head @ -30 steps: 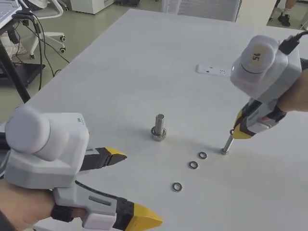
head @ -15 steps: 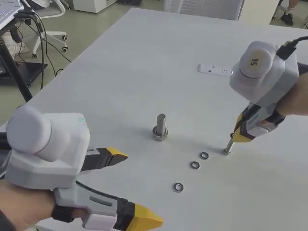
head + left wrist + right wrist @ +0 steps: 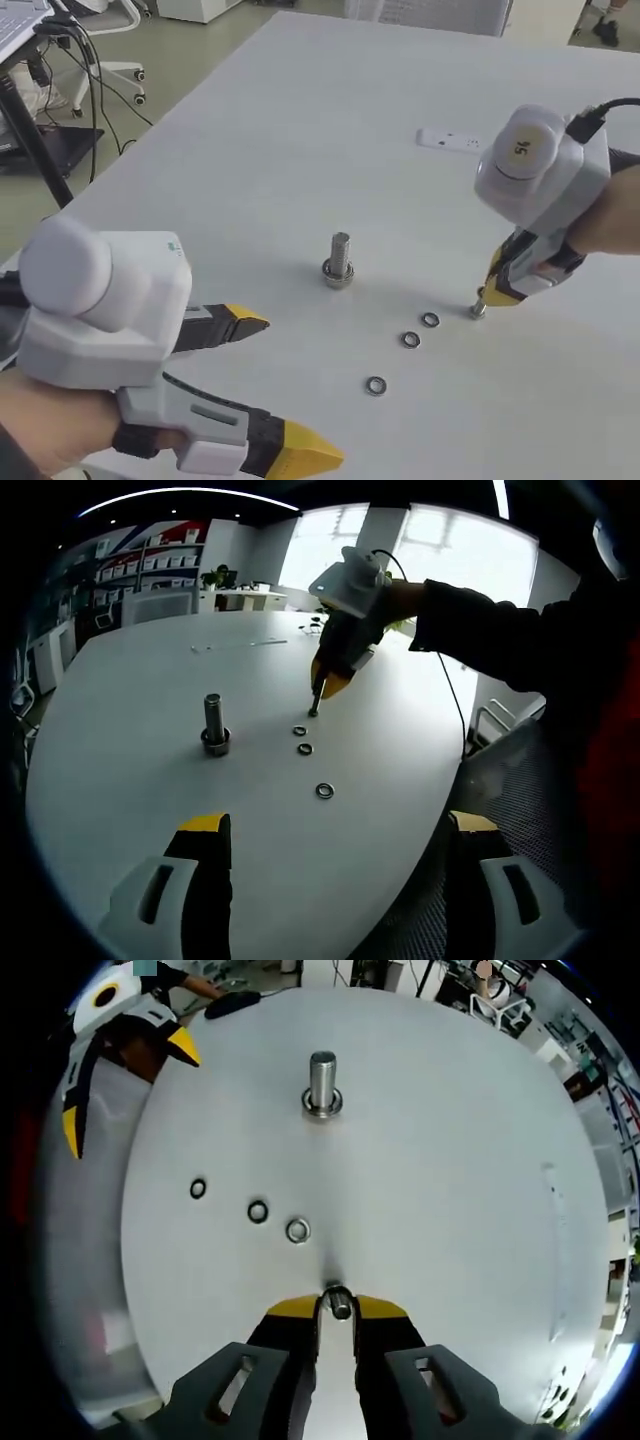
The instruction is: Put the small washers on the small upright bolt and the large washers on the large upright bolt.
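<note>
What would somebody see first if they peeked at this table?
The big bolt standing upright in the middle. To its right, the right gripper pinches the small bolt, with three little washers lying in a row beside it. The left gripper hangs open at the front.

Table top (image 3: 250, 150): matt, pale grey, smooth, faintly speckled; material not clear. Large bolt (image 3: 339, 258): bare metal, threaded shank, dull silver; reads brighter and glossier in the right gripper view. Small bolt (image 3: 479, 307): same bare metal, glints at the top. Loose washers (image 3: 410, 340): thin metal rings, dark with a bright edge. Left gripper (image 3: 305, 391) and right gripper (image 3: 490, 300): smooth satin white plastic housings, yellow plastic jaw tips, matt black plastic behind. Cable (image 3: 610, 104) at the right gripper: black, slight rubbery sheen. Sleeve (image 3: 480, 630): dark matt cloth.
</note>
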A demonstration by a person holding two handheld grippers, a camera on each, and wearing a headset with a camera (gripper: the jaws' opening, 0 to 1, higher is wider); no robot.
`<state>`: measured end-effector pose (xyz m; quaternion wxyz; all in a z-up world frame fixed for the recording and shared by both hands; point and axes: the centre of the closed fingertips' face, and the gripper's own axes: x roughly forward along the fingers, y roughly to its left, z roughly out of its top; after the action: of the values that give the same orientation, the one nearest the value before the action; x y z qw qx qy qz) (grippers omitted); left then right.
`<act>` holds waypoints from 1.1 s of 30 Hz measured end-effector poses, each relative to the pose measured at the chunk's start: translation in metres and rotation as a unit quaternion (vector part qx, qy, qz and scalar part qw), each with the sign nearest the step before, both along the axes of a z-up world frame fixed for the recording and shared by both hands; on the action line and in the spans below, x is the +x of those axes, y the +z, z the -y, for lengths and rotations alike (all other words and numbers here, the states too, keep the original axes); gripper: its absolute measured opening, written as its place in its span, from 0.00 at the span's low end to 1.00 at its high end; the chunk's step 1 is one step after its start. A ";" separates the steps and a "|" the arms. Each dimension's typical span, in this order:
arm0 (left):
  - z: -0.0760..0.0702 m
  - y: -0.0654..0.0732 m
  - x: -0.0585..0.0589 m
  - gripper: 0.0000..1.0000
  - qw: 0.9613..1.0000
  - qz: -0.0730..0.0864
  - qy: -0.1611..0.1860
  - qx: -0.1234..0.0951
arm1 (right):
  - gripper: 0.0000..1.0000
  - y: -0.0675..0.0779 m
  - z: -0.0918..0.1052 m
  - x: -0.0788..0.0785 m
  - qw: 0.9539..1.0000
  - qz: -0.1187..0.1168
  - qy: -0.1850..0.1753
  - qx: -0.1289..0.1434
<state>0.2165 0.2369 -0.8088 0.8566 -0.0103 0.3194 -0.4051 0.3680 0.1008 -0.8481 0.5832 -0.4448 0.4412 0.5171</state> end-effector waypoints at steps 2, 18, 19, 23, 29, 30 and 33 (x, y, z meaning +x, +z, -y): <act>0.000 0.000 0.000 0.88 1.000 -0.001 0.001 0.000 | 0.13 -0.004 -0.001 -0.001 1.000 -0.003 -0.002 0.002; -0.001 0.000 0.000 0.88 1.000 -0.002 0.003 0.002 | 0.14 -0.023 -0.003 -0.005 1.000 -0.012 -0.005 0.001; -0.001 -0.001 0.000 0.88 1.000 -0.002 0.003 0.002 | 0.14 -0.023 -0.003 -0.005 1.000 -0.012 -0.005 0.002; -0.001 -0.001 0.000 0.88 1.000 -0.003 0.003 0.002 | 0.14 -0.023 -0.002 -0.005 1.000 -0.014 -0.006 0.004; -0.001 0.000 0.001 0.88 1.000 -0.003 0.004 0.002 | 0.14 -0.023 -0.001 -0.004 1.000 -0.015 -0.007 0.003; -0.001 0.000 0.001 0.88 1.000 -0.003 0.004 0.002 | 0.14 -0.023 0.000 -0.004 1.000 -0.016 -0.007 0.002; -0.001 0.000 0.001 0.88 1.000 -0.003 0.004 0.002 | 0.16 -0.023 0.001 -0.004 1.000 -0.016 -0.008 0.001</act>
<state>0.2177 0.2379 -0.8092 0.8573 -0.0110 0.3224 -0.4012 0.3645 0.1003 -0.8715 0.5808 -0.4326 0.4536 0.5194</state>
